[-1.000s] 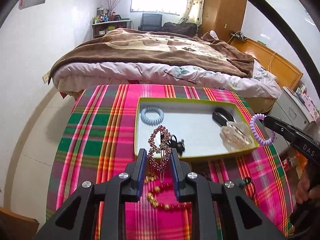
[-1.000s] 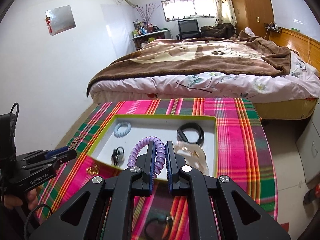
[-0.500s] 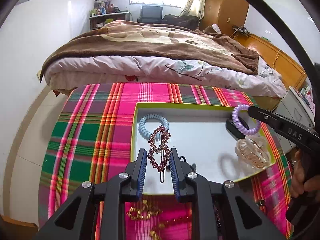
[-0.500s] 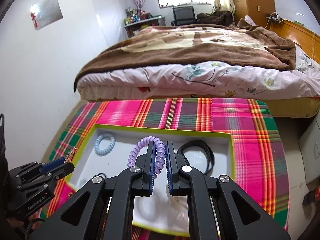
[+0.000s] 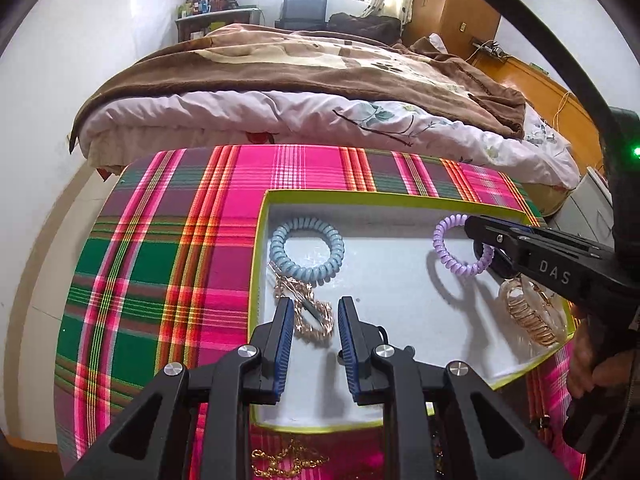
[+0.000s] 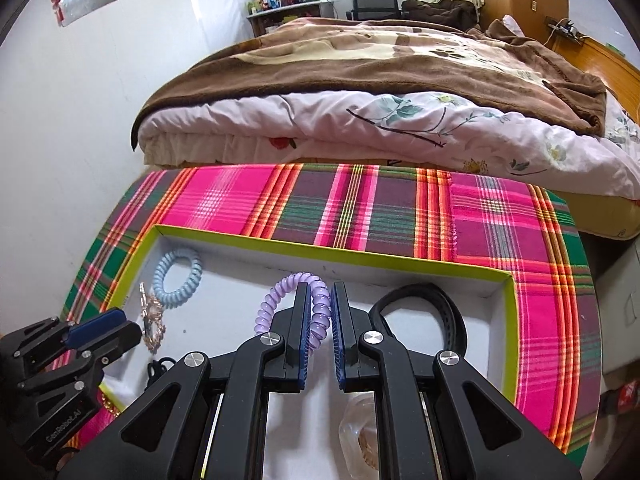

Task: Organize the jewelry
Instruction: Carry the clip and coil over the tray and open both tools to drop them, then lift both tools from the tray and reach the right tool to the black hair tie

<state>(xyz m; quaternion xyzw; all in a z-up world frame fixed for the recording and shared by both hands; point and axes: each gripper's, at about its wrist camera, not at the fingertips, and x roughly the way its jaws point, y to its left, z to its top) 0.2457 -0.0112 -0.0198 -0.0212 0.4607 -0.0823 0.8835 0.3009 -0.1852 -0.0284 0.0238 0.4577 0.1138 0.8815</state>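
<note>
Inside the white tray with the lime-green rim (image 5: 360, 196), near its left wall, a jeweled hair clip (image 5: 306, 312) shows its gold back and slants from the blue spiral hair tie (image 5: 306, 250), which its far end touches, down into the gap of the left claw (image 5: 316, 308). The clip's near end sits against the claw's left pad, with a sliver of tray floor showing between it and the right pad. The jaws stand narrow, and I cannot tell whether they are pinching the clip or only flanking it. From the right wrist camera the clip appears just past the tip of that claw, tilted.

Toward the middle of the tray, the right claw (image 6: 320, 292) is clamped on a purple spiral hair tie (image 6: 280, 300). One side of the loop is caught between the blue pads and the rest of it sticks out to the left. It hangs above the tray floor, with its shadow on the white beneath it.

A black band (image 6: 440, 308) lies along the tray's right side. A clear claw clip with gold teeth (image 5: 528, 316) rests at the near right corner. A small black piece (image 6: 158, 368) lies close to the left claw.

The tray rests on a surface covered by a pink, green and orange plaid cloth (image 5: 160, 260). A gold chain (image 5: 280, 462) lies on the cloth in front of the tray. A person's hand (image 5: 588, 360) grips the right claw's handle. Beyond the surface stands a bed (image 5: 300, 80) with a brown blanket over a floral quilt.
</note>
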